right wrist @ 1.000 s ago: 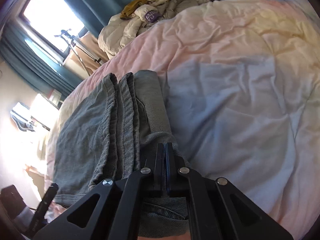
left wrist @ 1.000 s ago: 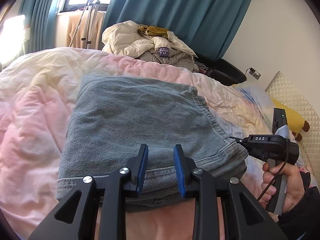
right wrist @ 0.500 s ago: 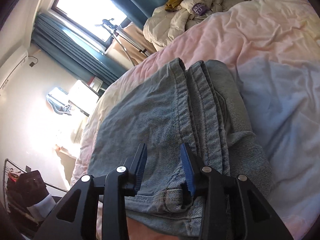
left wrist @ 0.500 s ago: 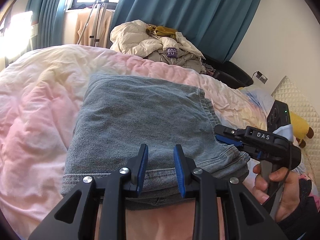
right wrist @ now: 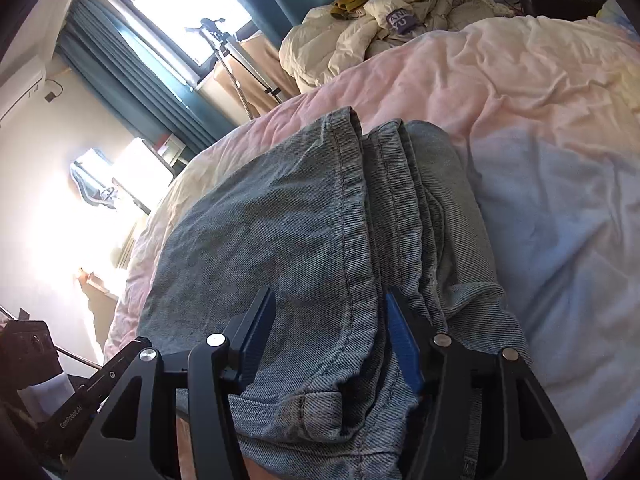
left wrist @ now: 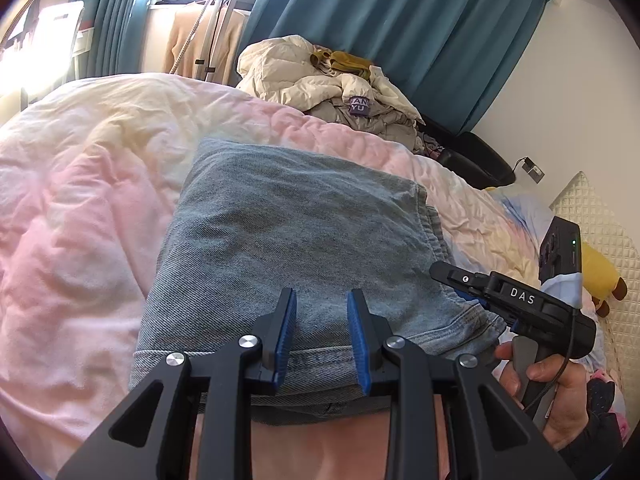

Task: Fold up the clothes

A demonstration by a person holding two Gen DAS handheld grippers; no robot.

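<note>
We find the folded jeans [left wrist: 304, 240] lying flat on the bed's pink duvet [left wrist: 80, 208], a thick denim block with its stacked fold edges [right wrist: 400, 208] along the side that faces the right gripper [right wrist: 332, 344]. In the right wrist view those edges run away from the jaws towards the heap of pale clothes [right wrist: 384, 16] at the far end of the bed, so the long axis of the stack lies roughly along the gripper's pointing line.

Right jaws: just been opening, now moderately wide. They straddle the top layer's near corner, one pad over the top face, the other beside the stacked edges; the pads do not look pressed on the cloth.

Left gripper [left wrist: 322, 336]: jaws narrow, empty, over the near hem of the jeans, not gripping.

The right gripper is the nearer to the stacked edges, so we judge any tidying of that side falls to it.
</note>
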